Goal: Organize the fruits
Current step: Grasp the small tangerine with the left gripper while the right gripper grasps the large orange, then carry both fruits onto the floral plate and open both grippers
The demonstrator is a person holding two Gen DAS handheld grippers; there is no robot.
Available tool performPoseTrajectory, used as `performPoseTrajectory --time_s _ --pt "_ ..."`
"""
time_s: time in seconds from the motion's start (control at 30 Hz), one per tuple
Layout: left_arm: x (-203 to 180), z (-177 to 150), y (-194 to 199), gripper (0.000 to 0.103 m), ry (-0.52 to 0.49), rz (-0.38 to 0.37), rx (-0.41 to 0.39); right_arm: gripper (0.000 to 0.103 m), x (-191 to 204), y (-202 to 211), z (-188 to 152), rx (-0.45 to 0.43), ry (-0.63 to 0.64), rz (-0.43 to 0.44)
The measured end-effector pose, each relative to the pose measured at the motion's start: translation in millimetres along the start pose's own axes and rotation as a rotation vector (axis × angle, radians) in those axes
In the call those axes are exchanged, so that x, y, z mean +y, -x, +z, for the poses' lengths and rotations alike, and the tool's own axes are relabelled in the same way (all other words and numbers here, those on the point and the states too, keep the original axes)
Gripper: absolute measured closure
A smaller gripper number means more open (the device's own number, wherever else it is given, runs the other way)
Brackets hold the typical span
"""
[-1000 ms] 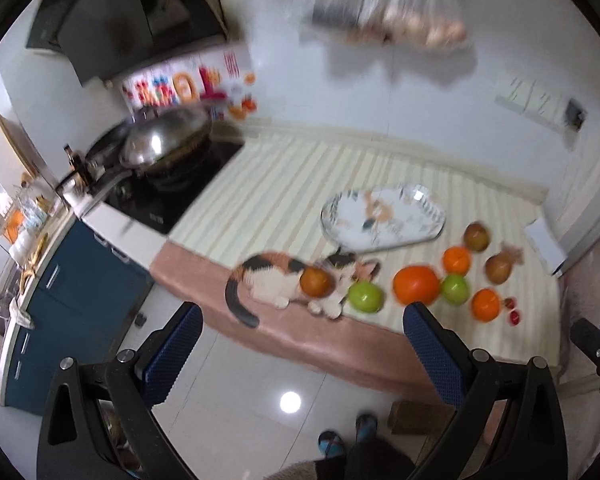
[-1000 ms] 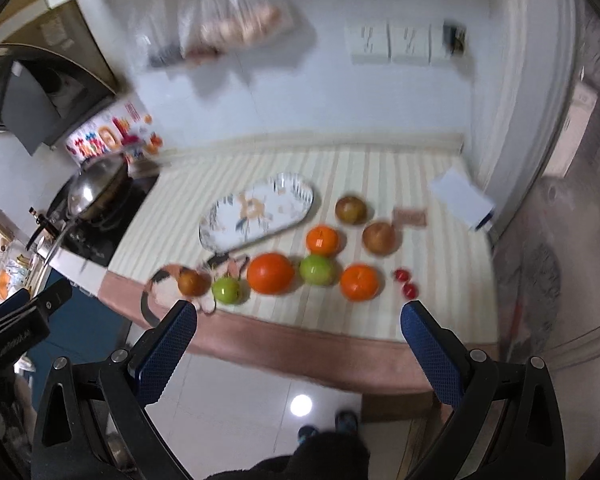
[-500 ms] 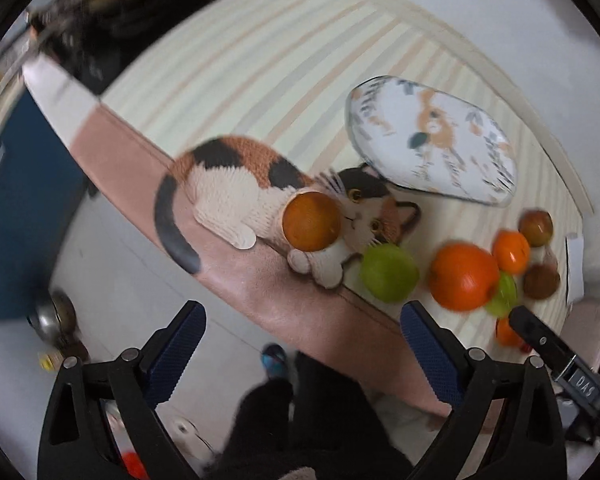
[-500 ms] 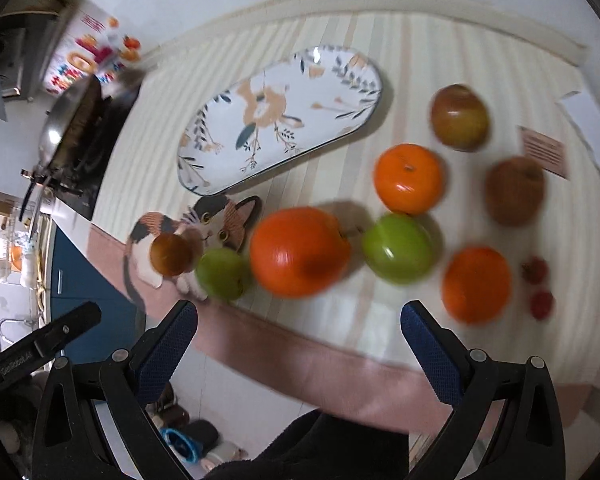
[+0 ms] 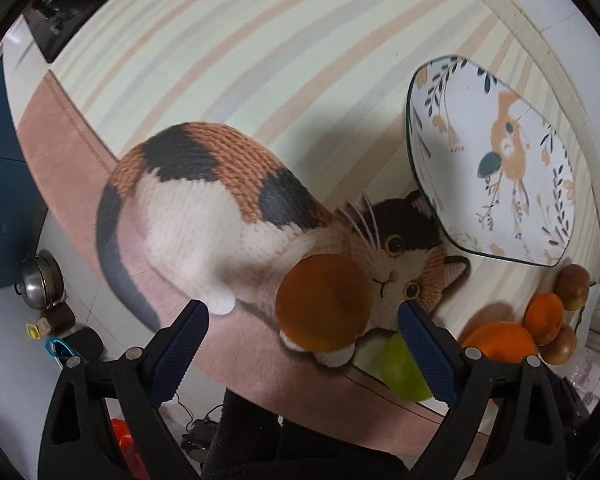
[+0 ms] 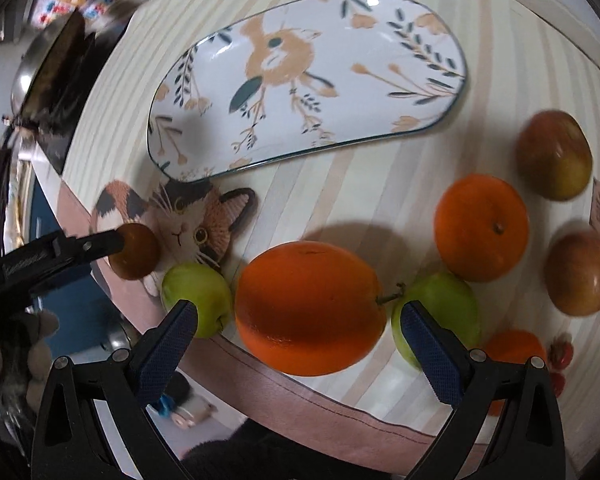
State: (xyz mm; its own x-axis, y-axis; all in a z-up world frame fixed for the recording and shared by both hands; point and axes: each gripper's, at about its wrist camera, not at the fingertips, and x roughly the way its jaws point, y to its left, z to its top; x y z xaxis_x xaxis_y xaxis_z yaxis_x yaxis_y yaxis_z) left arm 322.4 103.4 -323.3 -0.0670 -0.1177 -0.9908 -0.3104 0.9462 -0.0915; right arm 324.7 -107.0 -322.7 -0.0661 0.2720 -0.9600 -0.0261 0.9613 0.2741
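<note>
Your left gripper (image 5: 302, 328), jaws wide but just closing, straddles the brown fruit (image 5: 324, 300) untouched, lower centre; your right gripper (image 6: 298, 328) gapes around the big orange (image 6: 308, 308).

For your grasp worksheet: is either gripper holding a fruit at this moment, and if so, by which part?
Nothing is held. The left gripper straddles the brown fruit, its jaws just closing but not touching; the right gripper, open, flanks the large orange.
</note>
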Motion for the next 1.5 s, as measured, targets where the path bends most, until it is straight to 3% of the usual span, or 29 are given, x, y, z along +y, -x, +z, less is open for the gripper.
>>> performPoseTrajectory --time_s 0.13,0.2,0.3,0.5,0.67,0.83,1.07,1.2,1.33,1.5 --pt "-6.2 0.9 -10.2 0.023 -0.028 0.005 0.011 0.000 13.2 -10.4 0.3 0.048 0.059 -0.033" --pt "-9.2 1.6 -14.1 0.037 -0.045 0.014 0.012 0.000 19.8 -15.2 0.5 0.043 0.093 -0.070" --pt "-11.9 4.8 -18.9 0.051 -0.049 0.007 0.008 0.000 26.0 -21.6 1.3 0.039 0.137 -0.114" --pt "-16.7 7.3 -21.0 0.051 -0.081 0.040 -0.022 0.013 29.5 -35.2 0.7 0.029 0.210 -0.222" --pt "-20.8 7.2 -21.3 0.053 -0.079 0.054 -0.047 0.014 15.9 -28.9 7.2 0.010 0.158 -0.140" --pt "-22.8 -3.8 -9.6 0.053 -0.076 0.059 -0.081 0.014 13.2 -23.7 3.9 -0.018 0.143 -0.123" --pt "-34.5 -16.7 22.1 0.053 -0.084 -0.003 -0.114 0.014 -12.9 11.7 5.0 -0.060 0.097 -0.030" --pt "-56.6 -12.1 58.0 0.053 -0.115 -0.075 -0.165 0.014 -22.7 48.7 22.0 -0.123 0.068 0.041" --pt "-87.7 12.4 78.5 0.053 -0.160 -0.121 -0.183 0.014 -33.5 78.5 52.6 -0.182 0.060 0.071" --pt "-120.6 58.6 64.7 0.053 -0.212 -0.101 -0.136 0.014 -34.2 72.8 110.7 -0.182 0.068 -0.007"
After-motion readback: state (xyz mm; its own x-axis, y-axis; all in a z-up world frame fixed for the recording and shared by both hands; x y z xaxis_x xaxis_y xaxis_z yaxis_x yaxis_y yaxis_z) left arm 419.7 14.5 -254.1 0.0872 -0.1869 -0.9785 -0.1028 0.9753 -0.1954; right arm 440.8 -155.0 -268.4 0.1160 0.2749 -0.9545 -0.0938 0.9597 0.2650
